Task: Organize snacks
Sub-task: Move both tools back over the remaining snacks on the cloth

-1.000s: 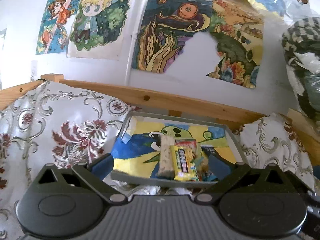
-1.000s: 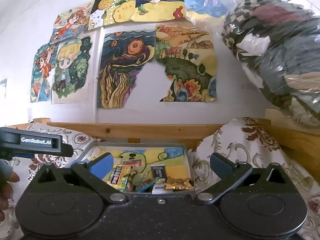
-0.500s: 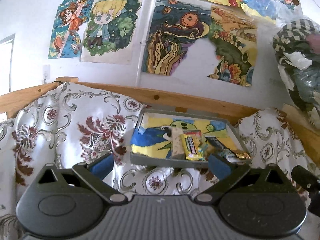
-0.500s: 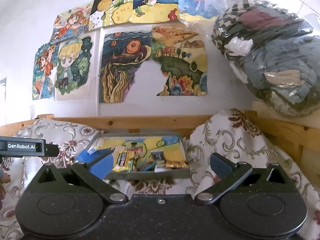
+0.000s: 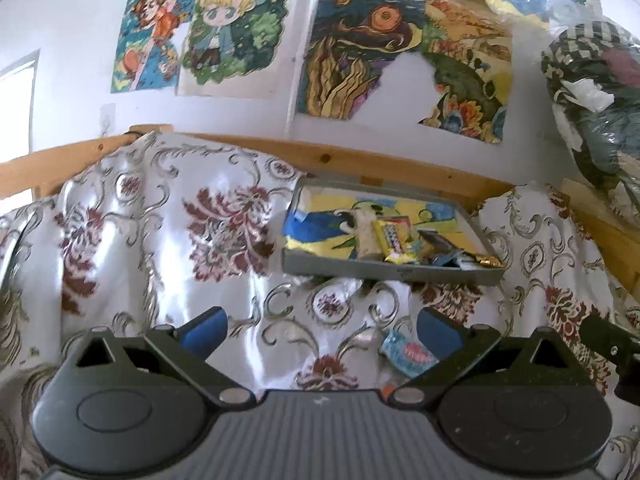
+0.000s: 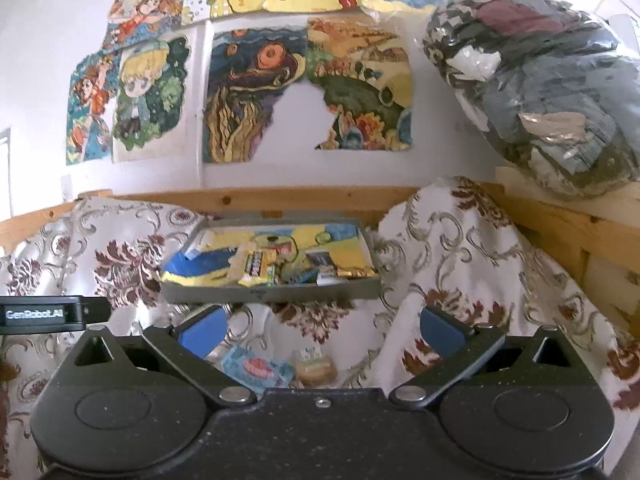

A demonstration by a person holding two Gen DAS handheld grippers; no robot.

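Grey tray of snacks sits ahead of both claws. Left claw and right claw gape wide, empty. Blue packet lies between the right claw's fingers.

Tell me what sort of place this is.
Probably a home bedroom or child's room: hand-coloured drawings taped to the wall, a floral cloth over a wooden frame, a bagged bundle of clothes.

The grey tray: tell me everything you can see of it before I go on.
The grey tray is shallow and rectangular with low walls, lined with a yellow and blue drawing. It sits tilted on the floral cloth, against the wooden rail. Snack packets crowd its near right part, a yellow packet among them. Neither gripper touches it.
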